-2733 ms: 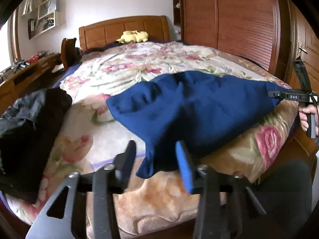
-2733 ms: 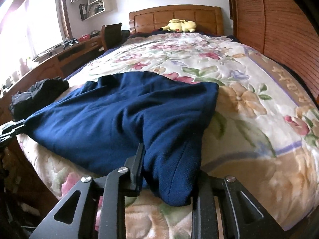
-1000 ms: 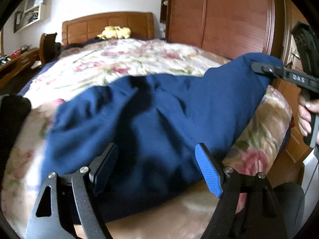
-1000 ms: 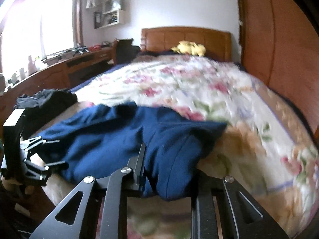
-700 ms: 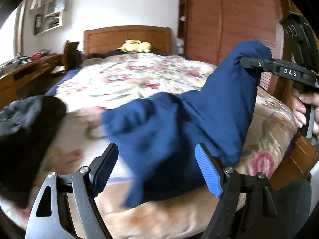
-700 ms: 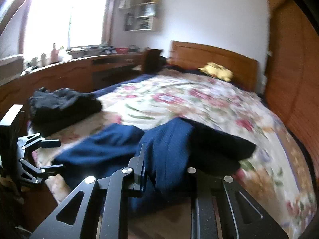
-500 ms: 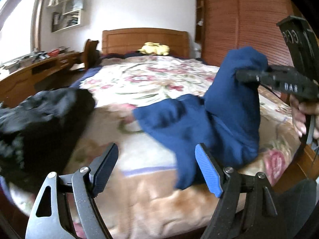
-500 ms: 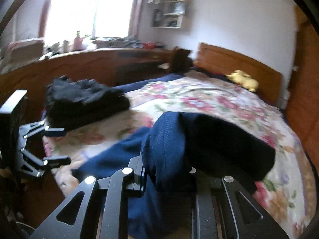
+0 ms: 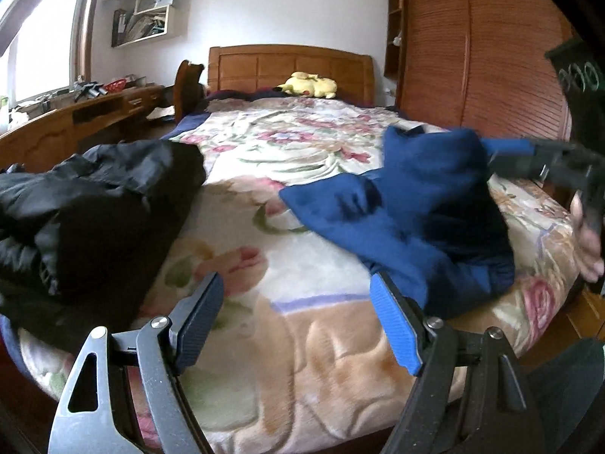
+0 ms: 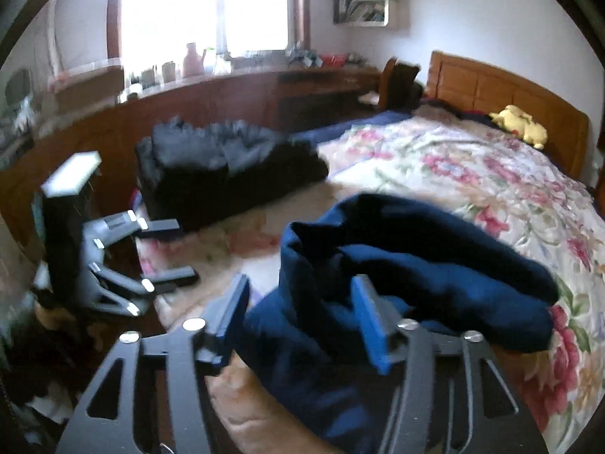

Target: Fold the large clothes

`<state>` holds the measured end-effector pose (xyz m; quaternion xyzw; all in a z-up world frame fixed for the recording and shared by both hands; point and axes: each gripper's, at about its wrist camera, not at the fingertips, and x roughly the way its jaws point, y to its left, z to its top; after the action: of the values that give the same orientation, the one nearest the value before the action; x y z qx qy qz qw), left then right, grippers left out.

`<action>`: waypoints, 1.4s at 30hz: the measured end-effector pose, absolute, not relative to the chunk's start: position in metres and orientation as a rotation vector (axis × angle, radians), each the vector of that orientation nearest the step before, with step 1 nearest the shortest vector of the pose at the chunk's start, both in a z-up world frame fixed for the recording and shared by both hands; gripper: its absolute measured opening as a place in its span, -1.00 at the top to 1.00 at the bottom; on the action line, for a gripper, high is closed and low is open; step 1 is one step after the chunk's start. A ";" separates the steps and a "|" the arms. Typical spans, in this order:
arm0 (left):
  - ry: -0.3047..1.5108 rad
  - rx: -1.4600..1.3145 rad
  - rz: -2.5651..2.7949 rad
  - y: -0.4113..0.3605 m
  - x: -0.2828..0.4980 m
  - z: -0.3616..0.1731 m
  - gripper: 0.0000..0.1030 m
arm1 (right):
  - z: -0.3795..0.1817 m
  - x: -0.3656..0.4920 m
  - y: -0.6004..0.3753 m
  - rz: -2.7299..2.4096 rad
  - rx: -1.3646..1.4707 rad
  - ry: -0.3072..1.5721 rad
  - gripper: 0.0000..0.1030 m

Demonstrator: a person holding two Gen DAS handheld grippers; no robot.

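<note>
Where it lies bunched, soft blue knit garment, floral plush blanket

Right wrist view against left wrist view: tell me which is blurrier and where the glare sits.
Right wrist view: softer overall, the blue garment smeared, the window blown out to white. Left wrist view: the bedspread and headboard are crisp; blur only on the garment's edge and the right gripper. Both views bend straight lines at the rim.

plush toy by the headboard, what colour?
Yellow. The plush toy lies at the headboard; clearest in the left wrist view.
</note>
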<state>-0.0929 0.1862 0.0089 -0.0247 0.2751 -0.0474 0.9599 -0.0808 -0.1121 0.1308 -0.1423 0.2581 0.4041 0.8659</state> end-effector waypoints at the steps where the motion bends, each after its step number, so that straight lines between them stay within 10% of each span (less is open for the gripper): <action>1: 0.550 -0.051 -0.105 0.183 -0.092 0.011 -0.56 | 0.139 -0.081 -0.123 0.826 -0.283 0.517 -0.32; 18: 0.442 -0.004 -0.273 0.121 -0.043 0.071 -0.56 | 0.131 0.002 -0.221 0.470 -0.187 0.566 -0.32; 24: 0.524 0.023 -0.309 0.119 -0.030 0.046 0.61 | 0.117 0.052 -0.198 0.471 -0.221 0.626 -0.32; 42: 0.611 -0.103 -0.263 0.153 -0.094 -0.018 0.76 | 0.078 0.164 -0.074 0.588 -0.400 0.635 -0.32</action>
<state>-0.0941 0.1527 -0.0181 -0.0505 0.2997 -0.1288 0.9440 0.1643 -0.0738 0.0782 -0.1924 0.3058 0.2829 0.8885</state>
